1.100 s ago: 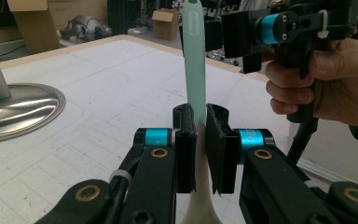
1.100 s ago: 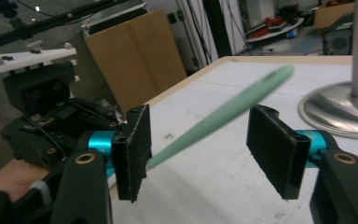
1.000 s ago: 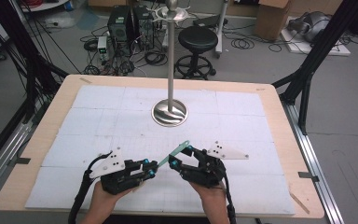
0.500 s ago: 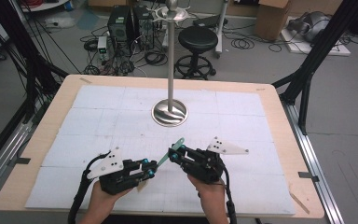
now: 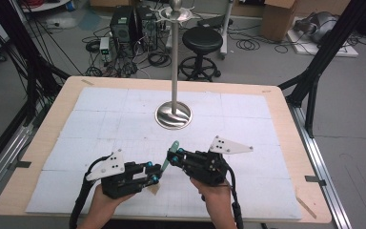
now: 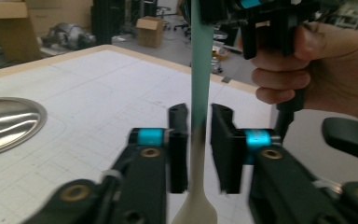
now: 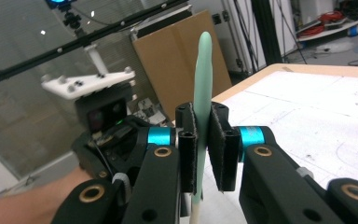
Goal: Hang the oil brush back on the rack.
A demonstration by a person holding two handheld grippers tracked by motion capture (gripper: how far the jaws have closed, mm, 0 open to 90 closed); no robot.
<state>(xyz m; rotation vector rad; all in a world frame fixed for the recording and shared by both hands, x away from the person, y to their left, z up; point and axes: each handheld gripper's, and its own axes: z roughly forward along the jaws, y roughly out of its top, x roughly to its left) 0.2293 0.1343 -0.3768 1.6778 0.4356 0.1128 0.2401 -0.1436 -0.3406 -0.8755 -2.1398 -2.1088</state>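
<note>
A: Any readable writing?
B: None. The left gripper (image 5: 155, 177) has its jaws parted around the teal spatula (image 6: 200, 79), not touching it.
A: And further right?
B: The right gripper (image 7: 204, 140) clamps the spatula near the table's (image 5: 276, 102) front; a steel stand (image 5: 173, 114) sits beyond.

On the table (image 5: 286, 119), a stand (image 5: 173, 114) sits centre, toward the far side. Nearer the person, the left gripper (image 5: 153, 178) and right gripper (image 5: 172, 159) meet, a spatula (image 5: 172, 153) between them.
</note>
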